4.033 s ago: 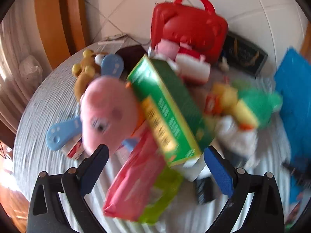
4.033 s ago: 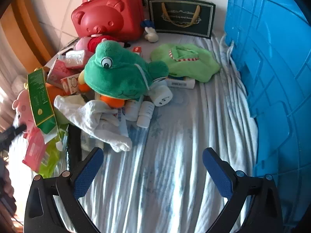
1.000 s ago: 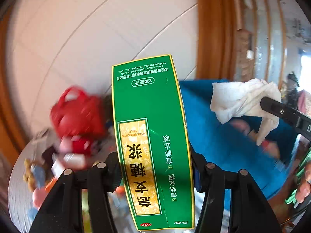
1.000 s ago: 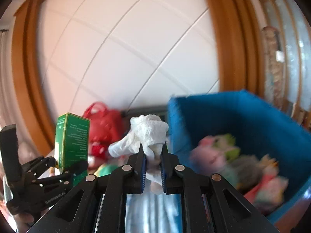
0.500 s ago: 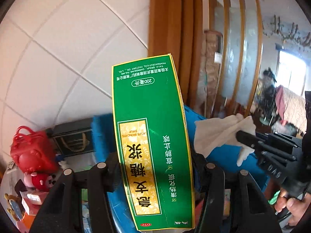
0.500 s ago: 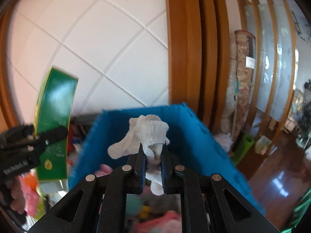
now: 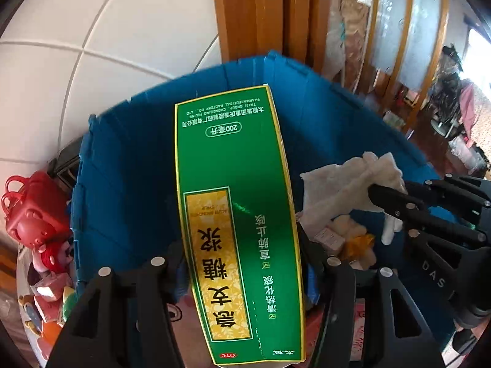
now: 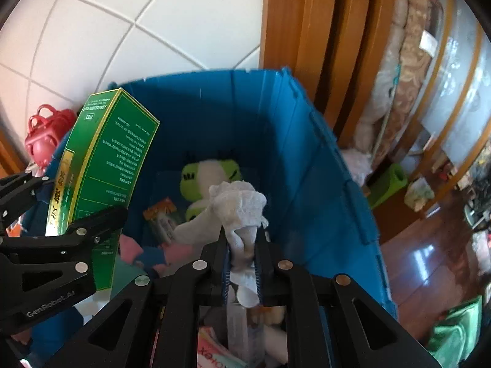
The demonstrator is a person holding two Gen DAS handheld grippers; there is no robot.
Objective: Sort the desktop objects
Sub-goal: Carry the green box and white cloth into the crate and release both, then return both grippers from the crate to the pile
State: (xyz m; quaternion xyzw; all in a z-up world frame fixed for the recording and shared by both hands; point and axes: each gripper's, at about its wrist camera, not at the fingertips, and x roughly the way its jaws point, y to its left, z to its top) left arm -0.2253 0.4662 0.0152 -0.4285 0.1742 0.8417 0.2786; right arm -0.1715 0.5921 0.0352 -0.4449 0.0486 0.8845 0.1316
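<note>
A tall green medicine box (image 7: 236, 214) with a yellow label stands upright between the pads of my left gripper (image 7: 242, 263), which is shut on it. The box (image 8: 113, 159) hangs over the left side of the open blue bin (image 7: 129, 168). My right gripper (image 8: 242, 245) pinches a crumpled white cloth (image 8: 239, 202) over the middle of the bin (image 8: 307, 153). Its jaws are opening, with the cloth still pressed between the pads. In the left wrist view the cloth (image 7: 346, 181) and the right gripper (image 7: 386, 196) show to the right of the box.
Inside the bin lie a green frog plush (image 8: 196, 178), a small orange pack (image 8: 162, 214) and other toys. A red bear-shaped case (image 7: 30, 211) and small items sit on the table left of the bin. Wooden door frames (image 8: 307, 30) and a glossy floor lie to the right.
Both grippers have swung right and tilted down with the box and the cloth, from above the cluttered table to over the open blue bin. The bin's contents now show below.
</note>
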